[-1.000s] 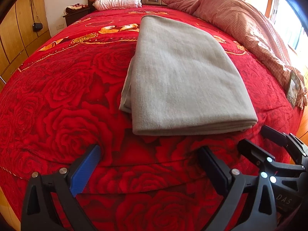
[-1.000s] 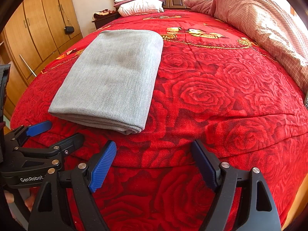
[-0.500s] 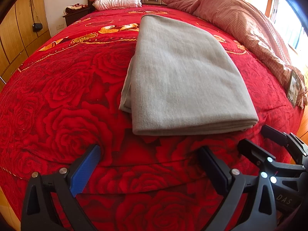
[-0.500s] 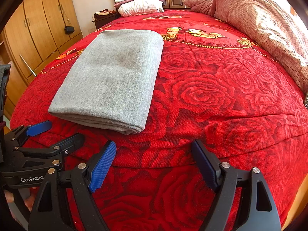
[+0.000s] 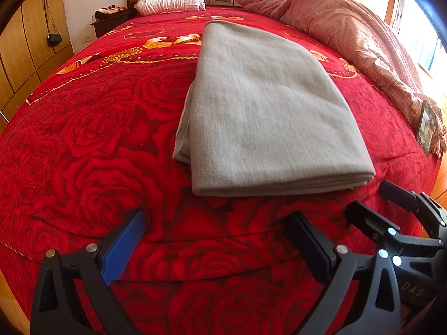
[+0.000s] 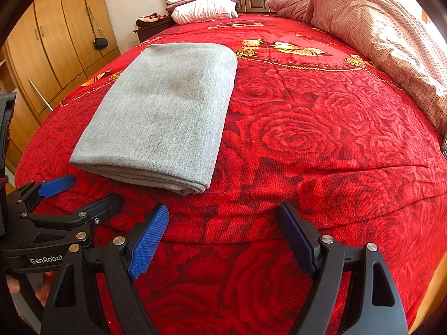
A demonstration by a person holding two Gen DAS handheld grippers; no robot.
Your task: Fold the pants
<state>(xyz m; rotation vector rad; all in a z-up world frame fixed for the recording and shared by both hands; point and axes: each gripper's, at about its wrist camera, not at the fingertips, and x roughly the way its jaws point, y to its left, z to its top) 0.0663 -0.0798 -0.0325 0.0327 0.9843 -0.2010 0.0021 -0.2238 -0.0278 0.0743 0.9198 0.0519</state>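
Both fingers (image 5: 123,247) short of folded pants (image 5: 268,117)

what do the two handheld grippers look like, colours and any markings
Both the left gripper and the right gripper are black plastic frames with silver rivets and ribbed blue finger pads. The left one's body reads GenRobot in white, seen from the right wrist; the right one's shows DAS.

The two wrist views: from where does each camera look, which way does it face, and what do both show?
Left wrist: sits on the left hand-held gripper, open, faces down the red rose-patterned bed cover to the folded grey pants; right hand-held gripper at right.
Right wrist: on the right hand-held gripper, open, same heading, pants at left; left gripper and fingers show.
Shared: pants, cover, white pillows.
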